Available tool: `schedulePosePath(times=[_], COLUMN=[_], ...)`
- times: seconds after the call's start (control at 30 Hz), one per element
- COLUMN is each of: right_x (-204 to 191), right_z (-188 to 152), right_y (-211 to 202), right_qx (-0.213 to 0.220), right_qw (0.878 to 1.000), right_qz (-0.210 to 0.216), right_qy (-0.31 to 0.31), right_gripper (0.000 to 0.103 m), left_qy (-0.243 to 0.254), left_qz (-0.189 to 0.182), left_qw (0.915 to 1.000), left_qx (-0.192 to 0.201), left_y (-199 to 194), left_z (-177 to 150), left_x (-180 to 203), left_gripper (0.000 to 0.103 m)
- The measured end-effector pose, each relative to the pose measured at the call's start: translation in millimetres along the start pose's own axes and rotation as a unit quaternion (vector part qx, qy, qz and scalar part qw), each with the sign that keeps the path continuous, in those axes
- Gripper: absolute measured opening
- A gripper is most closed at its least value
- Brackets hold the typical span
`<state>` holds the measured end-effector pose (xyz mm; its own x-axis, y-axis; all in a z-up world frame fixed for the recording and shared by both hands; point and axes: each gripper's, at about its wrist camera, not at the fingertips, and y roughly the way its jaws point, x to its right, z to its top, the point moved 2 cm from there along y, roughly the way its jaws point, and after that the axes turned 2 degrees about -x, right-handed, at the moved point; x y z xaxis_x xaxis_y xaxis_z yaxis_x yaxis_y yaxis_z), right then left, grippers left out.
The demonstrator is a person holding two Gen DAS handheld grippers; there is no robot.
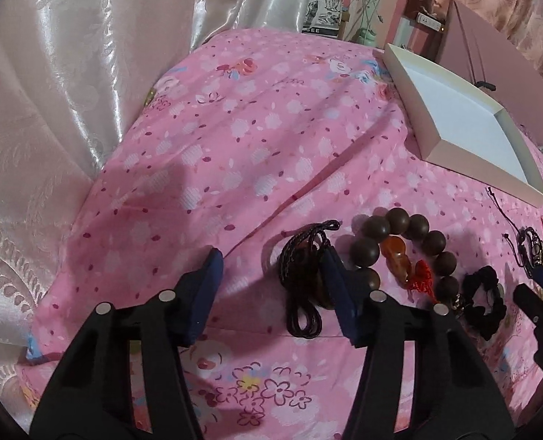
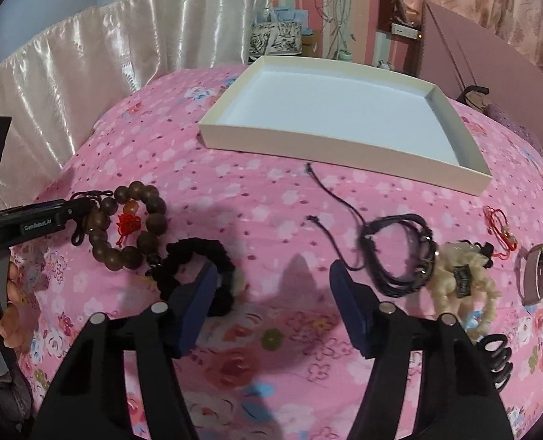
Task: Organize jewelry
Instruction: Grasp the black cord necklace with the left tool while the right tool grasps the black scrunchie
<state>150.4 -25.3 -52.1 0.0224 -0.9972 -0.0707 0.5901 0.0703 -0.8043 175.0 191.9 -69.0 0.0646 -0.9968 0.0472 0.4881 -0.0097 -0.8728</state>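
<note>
Several jewelry pieces lie on the pink floral bed (image 2: 264,198), all outside the white tray (image 2: 344,157), which sits further back. Bead bracelet (image 1: 399,249) with an amber gourd and red knot lies at left, a dark cord (image 1: 304,275) just beside it. Black scrunchie (image 2: 194,264) sits next to the beads. Black leather bracelet (image 2: 399,253) lies toward the right, loose strings trailing toward the tray. Cream scrunchie (image 2: 462,286) touches it, red string charm (image 2: 498,231) and a mauve band (image 2: 535,275) further right, black claw clip (image 2: 498,359) at the near edge.

Left tool (image 1: 271,286) jaws parted over the bed, nothing between the pads; right pad sits against the cord, grip not closed. Right tool (image 2: 271,304) jaws parted, empty gap over bare cover; left pad overlaps the black scrunchie, right pad near the leather bracelet. White satin curtain (image 1: 70,91) behind the bed
</note>
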Motion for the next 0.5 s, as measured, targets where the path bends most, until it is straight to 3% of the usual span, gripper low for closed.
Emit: schedulePosePath(times=[0.5], right_x=[-13], right_z=[-1], right_y=[33], right_qx=[-0.034], right_qw=[0.999], right_qz=[-0.001], right_qy=[0.0], right_gripper=[0.06], left_qy=[0.019], left_qz=[0.002], left_qw=[0.9998], left_qx=[0.0], left_y=[3], left_z=[6], left_x=[7], left_gripper=[0.048])
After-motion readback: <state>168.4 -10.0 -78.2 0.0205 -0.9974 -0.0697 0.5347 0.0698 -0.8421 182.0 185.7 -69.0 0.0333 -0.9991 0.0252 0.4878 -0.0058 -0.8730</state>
